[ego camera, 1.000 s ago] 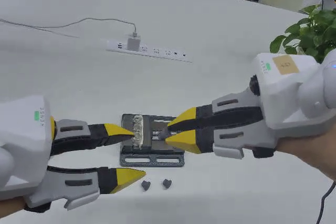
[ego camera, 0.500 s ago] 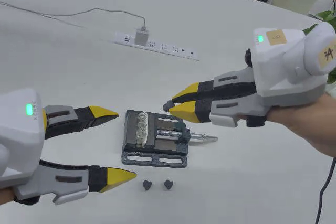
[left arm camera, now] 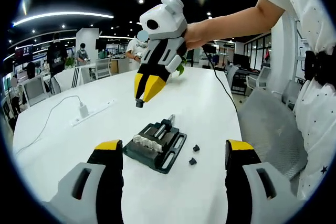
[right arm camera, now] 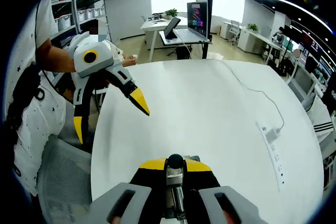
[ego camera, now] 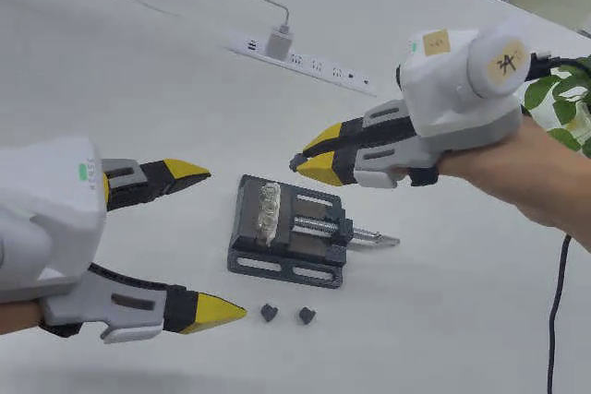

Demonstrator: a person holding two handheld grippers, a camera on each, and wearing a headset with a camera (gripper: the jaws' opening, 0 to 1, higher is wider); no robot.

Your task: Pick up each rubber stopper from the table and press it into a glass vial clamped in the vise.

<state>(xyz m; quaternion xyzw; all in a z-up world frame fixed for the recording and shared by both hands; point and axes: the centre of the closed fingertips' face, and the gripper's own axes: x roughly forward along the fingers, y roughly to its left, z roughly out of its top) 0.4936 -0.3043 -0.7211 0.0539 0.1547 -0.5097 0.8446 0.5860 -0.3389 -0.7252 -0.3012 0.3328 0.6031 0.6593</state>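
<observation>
A dark vise (ego camera: 309, 246) lies on the white table with a row of clear glass vials (ego camera: 269, 212) clamped in it. Two small dark rubber stoppers (ego camera: 269, 312) (ego camera: 306, 316) rest just in front of it. My right gripper (ego camera: 297, 162) hovers above and behind the vise, shut on a third dark stopper (left arm camera: 139, 104) at its yellow tips; the right gripper view has that stopper (right arm camera: 175, 160) between the pads. My left gripper (ego camera: 215, 242) is open to the left of the vise, holding nothing. From the left gripper view the vise (left arm camera: 169, 153) sits ahead between the jaws.
A white power strip (ego camera: 300, 57) with a plugged-in charger and cable lies at the back of the table. A green plant (ego camera: 559, 99) stands at the right edge, with a black cable (ego camera: 554, 302) hanging below it. Office chairs and desks surround the table.
My right gripper has risen from the vise and drawn back to the upper right, carrying a stopper. The left gripper has pulled a little away from the vise. The head camera has shifted.
</observation>
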